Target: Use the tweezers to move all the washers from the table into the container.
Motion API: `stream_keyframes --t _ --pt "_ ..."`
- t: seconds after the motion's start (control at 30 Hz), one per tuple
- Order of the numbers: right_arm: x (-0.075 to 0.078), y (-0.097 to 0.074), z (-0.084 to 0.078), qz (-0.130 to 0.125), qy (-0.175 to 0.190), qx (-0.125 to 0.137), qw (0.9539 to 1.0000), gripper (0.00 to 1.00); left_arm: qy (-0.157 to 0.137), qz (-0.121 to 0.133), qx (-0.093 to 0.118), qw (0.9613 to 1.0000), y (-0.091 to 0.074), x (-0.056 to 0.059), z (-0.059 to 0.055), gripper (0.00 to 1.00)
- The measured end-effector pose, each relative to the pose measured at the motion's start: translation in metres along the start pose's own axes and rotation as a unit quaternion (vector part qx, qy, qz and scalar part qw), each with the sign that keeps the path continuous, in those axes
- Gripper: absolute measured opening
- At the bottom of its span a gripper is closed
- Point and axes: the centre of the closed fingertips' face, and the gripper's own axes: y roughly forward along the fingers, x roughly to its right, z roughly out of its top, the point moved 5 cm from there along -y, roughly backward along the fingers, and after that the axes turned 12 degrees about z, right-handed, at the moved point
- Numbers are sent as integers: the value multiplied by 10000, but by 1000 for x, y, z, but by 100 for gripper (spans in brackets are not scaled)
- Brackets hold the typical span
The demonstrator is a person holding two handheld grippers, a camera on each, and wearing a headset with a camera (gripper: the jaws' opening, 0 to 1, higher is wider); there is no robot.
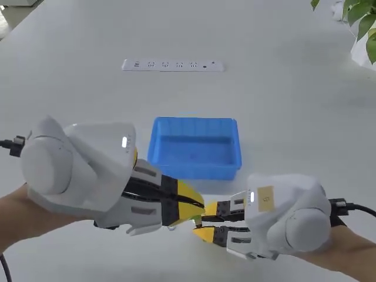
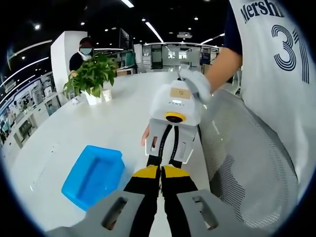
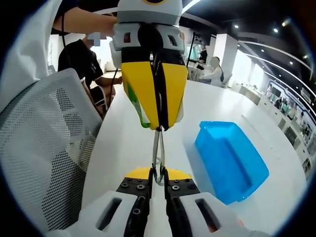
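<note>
Metal tweezers (image 3: 158, 150) stretch between the two grippers, which face each other tip to tip. In the right gripper view, my right gripper (image 3: 158, 174) has its yellow tips closed on the near end of the tweezers. The far end runs into the closed yellow jaws of my left gripper (image 3: 159, 126), and a green piece (image 3: 139, 112) shows beside those jaws. From the head view, the left gripper (image 1: 200, 207) and right gripper (image 1: 201, 228) meet just in front of the blue container (image 1: 194, 170). The left gripper (image 2: 161, 171) looks shut in its own view.
A white power strip (image 1: 173, 66) lies farther back on the white table (image 1: 282, 94). A potted plant (image 1: 361, 23) stands at the back right corner. A mesh chair (image 2: 247, 163) and a person in a jersey (image 2: 276, 64) are beside the table. The container (image 2: 94, 175) holds nothing that I can see.
</note>
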Motion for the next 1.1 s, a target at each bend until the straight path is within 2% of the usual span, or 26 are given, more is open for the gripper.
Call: stream_keyframes --t 0.37,0.53,0.7,0.83,0.97,1.1 --pt "27 -27 35 -443 -325 117 9984 10 455 204 219 9985 -18 -26 37 5" --pt "41 -33 48 -590 -505 122 9969 10 640 260 276 9972 -24 -39 48 5" --pt "57 -36 55 -727 -600 137 9954 10 767 305 316 9961 -25 -54 53 5" --pt "74 -38 54 -809 -604 118 9948 10 781 351 373 9956 -20 -69 52 5" --pt "91 -36 50 -818 -567 66 9950 10 778 356 395 9956 -12 -84 49 5" --pt "105 -28 41 -763 -511 -15 9958 10 743 334 334 9961 -3 -96 39 5"
